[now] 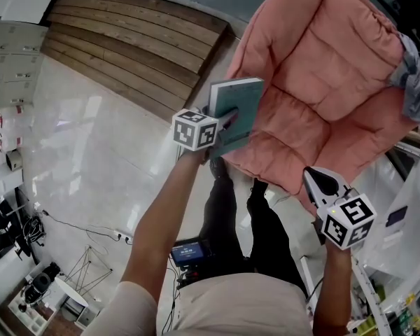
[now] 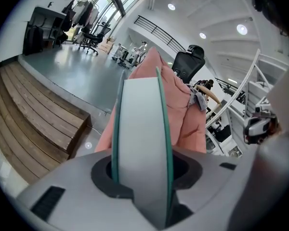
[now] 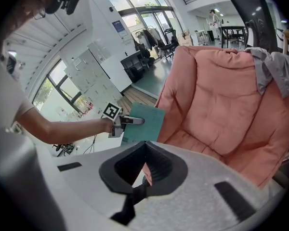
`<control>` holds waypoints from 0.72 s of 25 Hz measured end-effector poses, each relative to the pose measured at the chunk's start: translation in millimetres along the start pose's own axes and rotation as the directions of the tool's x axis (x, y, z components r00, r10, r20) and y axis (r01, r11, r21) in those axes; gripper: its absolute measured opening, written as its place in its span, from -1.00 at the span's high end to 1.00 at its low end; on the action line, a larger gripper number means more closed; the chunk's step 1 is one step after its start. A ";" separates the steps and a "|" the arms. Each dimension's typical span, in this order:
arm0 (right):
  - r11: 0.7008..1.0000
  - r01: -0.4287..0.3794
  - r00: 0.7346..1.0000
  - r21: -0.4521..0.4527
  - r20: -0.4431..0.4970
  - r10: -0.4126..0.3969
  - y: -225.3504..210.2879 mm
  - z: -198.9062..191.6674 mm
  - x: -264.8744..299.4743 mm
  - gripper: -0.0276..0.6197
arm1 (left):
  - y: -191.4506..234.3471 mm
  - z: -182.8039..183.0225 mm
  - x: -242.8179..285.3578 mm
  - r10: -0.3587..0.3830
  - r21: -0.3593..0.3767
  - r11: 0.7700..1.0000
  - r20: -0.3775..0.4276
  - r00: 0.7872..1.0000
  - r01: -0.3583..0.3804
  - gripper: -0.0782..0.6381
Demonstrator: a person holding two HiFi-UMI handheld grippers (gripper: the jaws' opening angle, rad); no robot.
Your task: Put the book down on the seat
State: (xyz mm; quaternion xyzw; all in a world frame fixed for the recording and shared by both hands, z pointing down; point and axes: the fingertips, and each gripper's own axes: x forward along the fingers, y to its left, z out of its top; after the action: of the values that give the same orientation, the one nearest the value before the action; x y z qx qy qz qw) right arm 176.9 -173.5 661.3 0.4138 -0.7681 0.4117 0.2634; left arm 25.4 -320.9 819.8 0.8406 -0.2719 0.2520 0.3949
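Off to the left, the wooden steps and the shiny floor play no part here. Next comes the left claw, clamped on the teal book at its near edge, pages between the pads. The book is held on edge in the air, just over the front left corner of the pink padded seat. It does not look to be resting on the cushion yet. Gripping it by one edge leaves the rest free to tip flat onto the padding, I would guess. Further right, the right claw hangs by the seat's front edge, jaws together with nothing in them. A grey garment is draped over the chair's far right side, clear of the landing spot.
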 end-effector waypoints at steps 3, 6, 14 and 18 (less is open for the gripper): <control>1.000 -0.002 1.000 0.007 -0.003 0.002 -2.6 -3.2 2.0 0.93 | 1.8 -1.2 5.3 0.008 0.002 1.000 -0.002 1.000 -0.008 0.34; 1.000 -0.004 1.000 0.014 -0.006 0.004 -3.7 -5.0 3.6 0.93 | 5.2 -0.5 7.6 0.027 0.013 1.000 0.002 1.000 -0.027 0.34; 1.000 -0.008 1.000 0.029 -0.013 0.008 -2.0 -12.6 2.8 0.93 | 9.6 -1.0 8.2 0.091 0.064 0.994 0.008 0.996 -0.092 0.29; 1.000 -0.009 1.000 0.027 -0.013 0.009 0.4 -14.9 2.4 0.93 | 8.6 -1.2 5.8 0.107 0.096 0.990 0.004 0.994 -0.107 0.25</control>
State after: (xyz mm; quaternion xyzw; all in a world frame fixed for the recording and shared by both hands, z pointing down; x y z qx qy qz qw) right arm 176.3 -161.7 670.7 0.4111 -0.7626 0.4259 0.2610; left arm 23.7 -326.0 828.7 0.8428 -0.3040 0.2860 0.3398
